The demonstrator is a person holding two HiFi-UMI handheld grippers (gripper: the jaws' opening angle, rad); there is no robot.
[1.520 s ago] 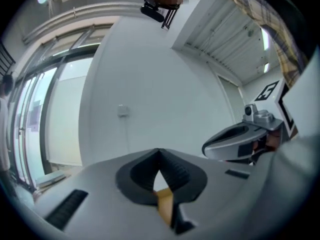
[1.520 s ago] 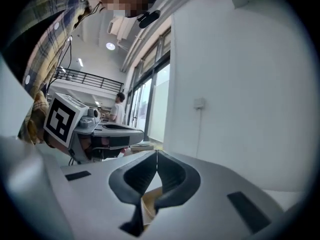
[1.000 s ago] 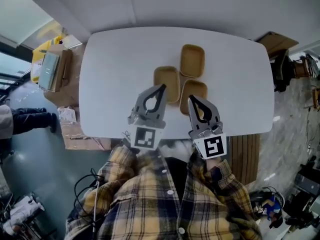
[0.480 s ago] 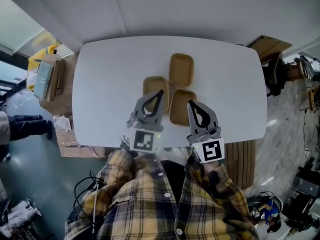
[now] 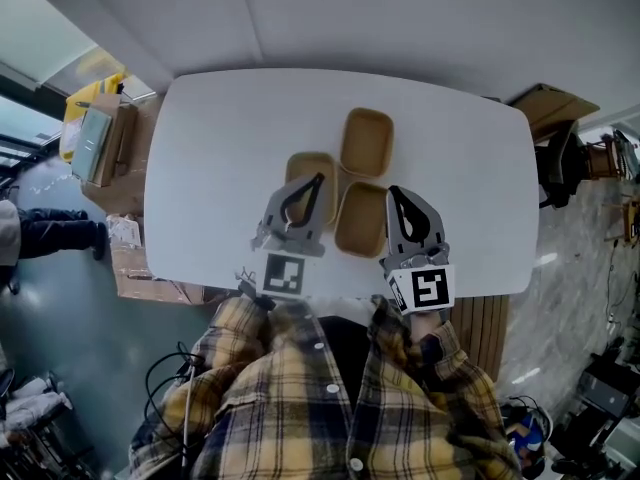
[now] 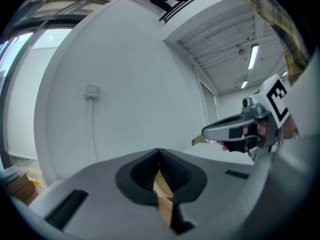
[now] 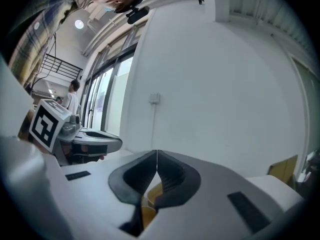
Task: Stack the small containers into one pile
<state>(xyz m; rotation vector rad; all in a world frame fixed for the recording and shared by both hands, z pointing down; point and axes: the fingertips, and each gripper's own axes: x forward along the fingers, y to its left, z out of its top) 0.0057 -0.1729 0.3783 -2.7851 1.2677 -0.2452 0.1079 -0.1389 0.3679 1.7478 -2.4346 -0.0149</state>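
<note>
Three tan shallow containers lie close together on the white table (image 5: 220, 138): a far one (image 5: 366, 140), a left one (image 5: 304, 164) and a near right one (image 5: 360, 220). My left gripper (image 5: 320, 177) hovers over the left container's near part, jaws shut and empty (image 6: 159, 151); tan shows through the gap under its tips. My right gripper (image 5: 393, 190) hangs at the right edge of the near right container, shut with nothing in it (image 7: 157, 152). Each gripper shows in the other's view: the right gripper (image 6: 235, 131) and the left gripper (image 7: 95, 141).
Cardboard boxes (image 5: 100, 138) stand on the floor left of the table. A brown board (image 5: 548, 103) leans off the far right corner, and a slatted wooden piece (image 5: 482, 313) sits by the near right edge. A person's leg (image 5: 50, 238) is at the far left.
Both grippers have moved forward over the table. The right one went from above the near right container to its right edge. Both stayed shut.
</note>
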